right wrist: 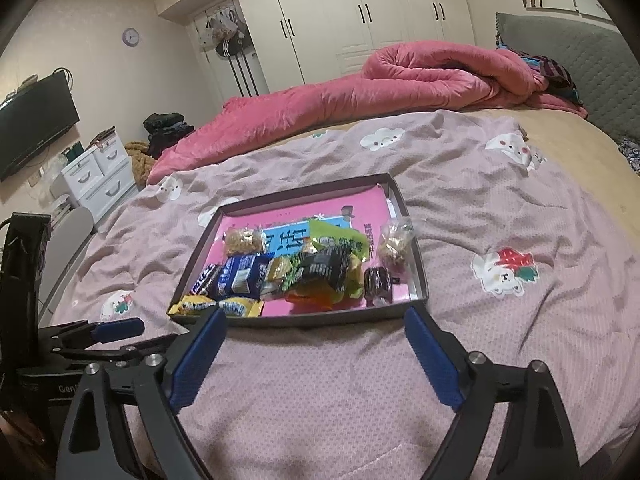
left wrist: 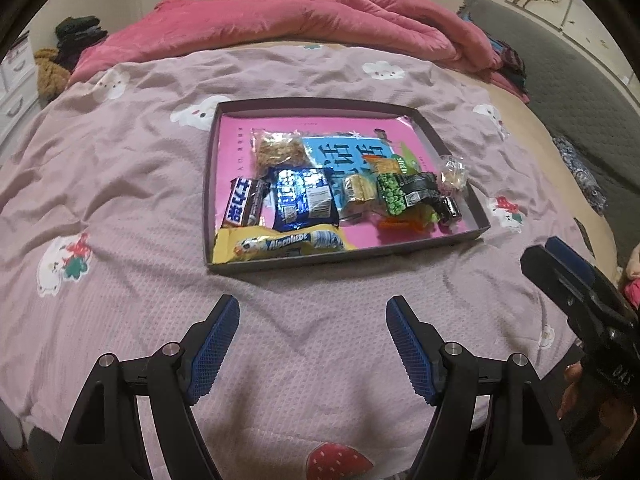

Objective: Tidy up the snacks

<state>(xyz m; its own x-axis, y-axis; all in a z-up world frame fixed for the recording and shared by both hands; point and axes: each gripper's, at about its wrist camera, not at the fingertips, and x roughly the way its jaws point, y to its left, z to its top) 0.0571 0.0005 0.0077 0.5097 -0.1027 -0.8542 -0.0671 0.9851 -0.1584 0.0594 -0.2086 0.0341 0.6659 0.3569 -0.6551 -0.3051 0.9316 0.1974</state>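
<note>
A shallow dark box [left wrist: 316, 103] with a pink floor lies on the bed; it also shows in the right wrist view [right wrist: 420, 268]. It holds several snacks: a yellow Alpenliebe pack [left wrist: 280, 244], a blue biscuit pack [left wrist: 304, 198], a chocolate bar [left wrist: 244, 202], a green pea pack [left wrist: 394, 196] and a clear candy bag [left wrist: 454, 172]. My left gripper [left wrist: 313, 308] is open and empty, hovering short of the box's near edge. My right gripper [right wrist: 316, 320] is open and empty, just before the box's near wall, and shows at the right edge of the left wrist view [left wrist: 560, 268].
The box rests on a pink-grey cartoon bedspread [left wrist: 120, 200]. A rolled pink quilt [left wrist: 280, 20] lies along the far side. A grey headboard [right wrist: 580, 60] is at the right. White drawers [right wrist: 100, 176], a TV [right wrist: 32, 120] and wardrobes [right wrist: 360, 12] stand beyond the bed.
</note>
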